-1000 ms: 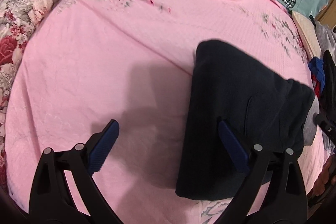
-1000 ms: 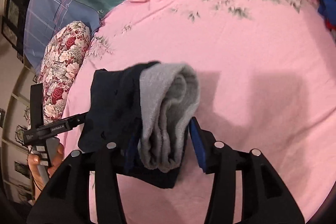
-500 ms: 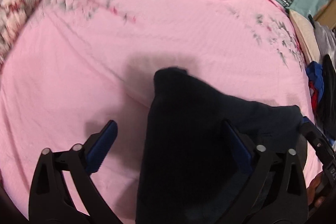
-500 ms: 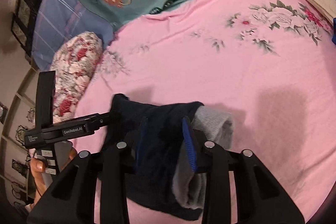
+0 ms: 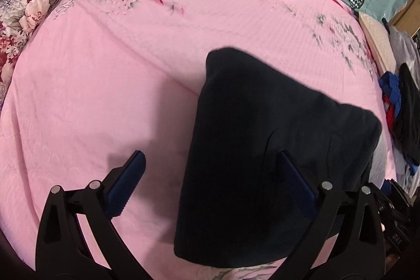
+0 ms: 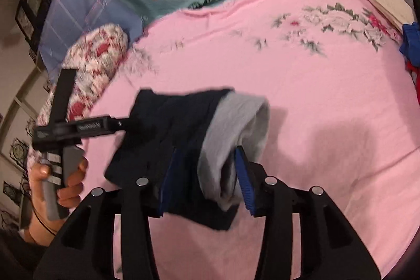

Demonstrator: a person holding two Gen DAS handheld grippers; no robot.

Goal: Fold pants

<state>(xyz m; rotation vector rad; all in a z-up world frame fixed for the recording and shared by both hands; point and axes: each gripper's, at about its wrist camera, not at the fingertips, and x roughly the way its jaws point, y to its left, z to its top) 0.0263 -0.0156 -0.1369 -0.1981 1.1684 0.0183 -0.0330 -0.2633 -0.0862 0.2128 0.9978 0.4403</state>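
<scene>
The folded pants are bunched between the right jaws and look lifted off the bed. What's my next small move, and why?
Probably lower the bundle onto the pink bedspread and keep easing off. The right gripper has the folded pants between its jaws, which are opening, with the grey lining bulging out. The left gripper is wide open and holds nothing, so only the right supports the fold.
</scene>
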